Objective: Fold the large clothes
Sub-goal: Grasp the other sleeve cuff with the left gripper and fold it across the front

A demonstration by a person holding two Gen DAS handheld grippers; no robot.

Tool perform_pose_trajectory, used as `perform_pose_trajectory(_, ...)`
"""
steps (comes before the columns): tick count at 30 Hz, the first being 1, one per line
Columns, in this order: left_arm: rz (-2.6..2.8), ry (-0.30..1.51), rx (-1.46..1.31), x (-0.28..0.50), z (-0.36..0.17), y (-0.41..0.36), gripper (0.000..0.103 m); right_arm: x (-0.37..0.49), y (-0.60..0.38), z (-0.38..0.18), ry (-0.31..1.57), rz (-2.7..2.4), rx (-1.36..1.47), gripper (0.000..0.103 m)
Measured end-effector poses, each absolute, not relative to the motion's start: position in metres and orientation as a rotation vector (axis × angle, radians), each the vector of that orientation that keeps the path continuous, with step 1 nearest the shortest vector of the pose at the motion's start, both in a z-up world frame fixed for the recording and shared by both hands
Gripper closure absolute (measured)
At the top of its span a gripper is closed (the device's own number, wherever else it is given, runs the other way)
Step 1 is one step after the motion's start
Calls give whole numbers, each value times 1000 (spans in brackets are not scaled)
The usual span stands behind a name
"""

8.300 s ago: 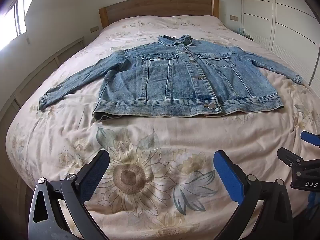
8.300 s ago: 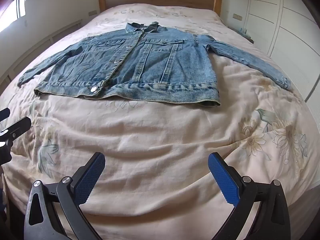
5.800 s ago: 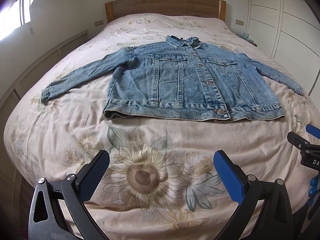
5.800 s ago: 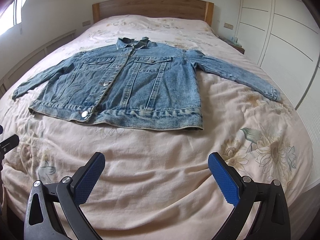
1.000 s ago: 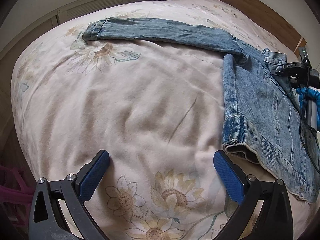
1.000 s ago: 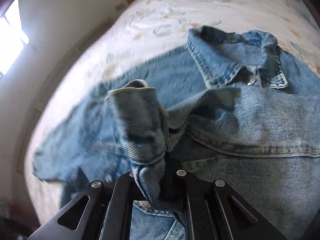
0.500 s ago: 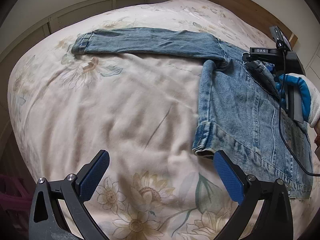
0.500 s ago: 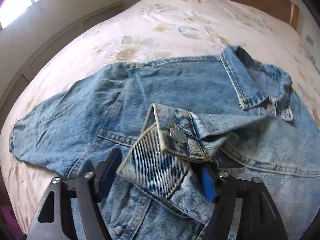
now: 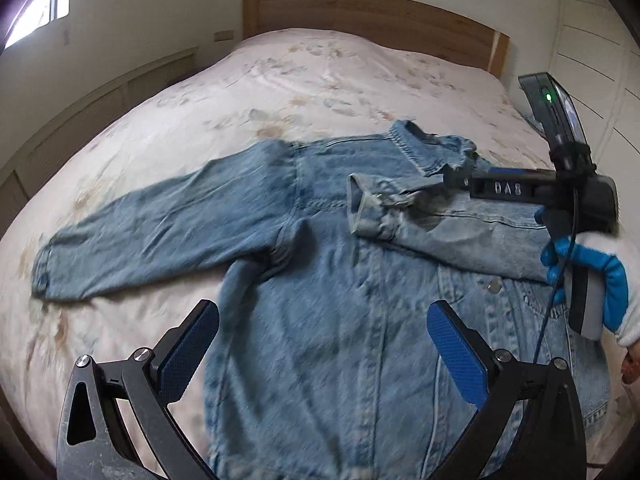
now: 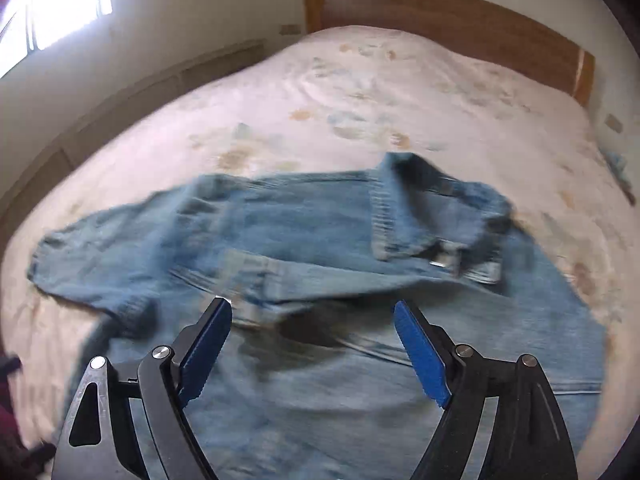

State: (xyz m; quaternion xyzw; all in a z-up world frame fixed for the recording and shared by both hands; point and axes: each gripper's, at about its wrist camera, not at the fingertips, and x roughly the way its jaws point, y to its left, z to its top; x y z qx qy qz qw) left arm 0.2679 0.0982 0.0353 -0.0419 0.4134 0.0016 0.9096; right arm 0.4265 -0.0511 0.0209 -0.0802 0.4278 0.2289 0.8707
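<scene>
A blue denim jacket (image 9: 320, 280) lies front side up on the bed (image 9: 320, 80), with its collar (image 9: 432, 148) toward the wooden headboard (image 9: 360, 16) at 12 o'clock. In the left wrist view, one sleeve (image 9: 140, 240) stretches flat toward 9 o'clock and its cuff rests on the flowered bedcover. The left gripper (image 9: 320, 340) hovers over the lower body of the jacket; its blue pads are spread wide and nothing is between them. The other sleeve (image 9: 420, 216) is folded across the chest, and its cuff lies near the middle. At 3 o'clock the right gripper (image 10: 312, 344) comes in, held by a gloved hand (image 9: 592, 276). In its own view the jaws stand wide apart, just above the folded sleeve cuff (image 10: 248, 280), and they grip nothing. Both views are blurred.
</scene>
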Motion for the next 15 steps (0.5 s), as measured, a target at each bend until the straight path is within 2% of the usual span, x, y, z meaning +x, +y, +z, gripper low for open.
perform_pose_trajectory(8,-94,879,34,390,-9,21,1,430,-152,-36,1018,349,-235,18)
perform_pose_trajectory(15,56,973,65,439,-62,60,1,404,-222,-55,1040,319,-267,17)
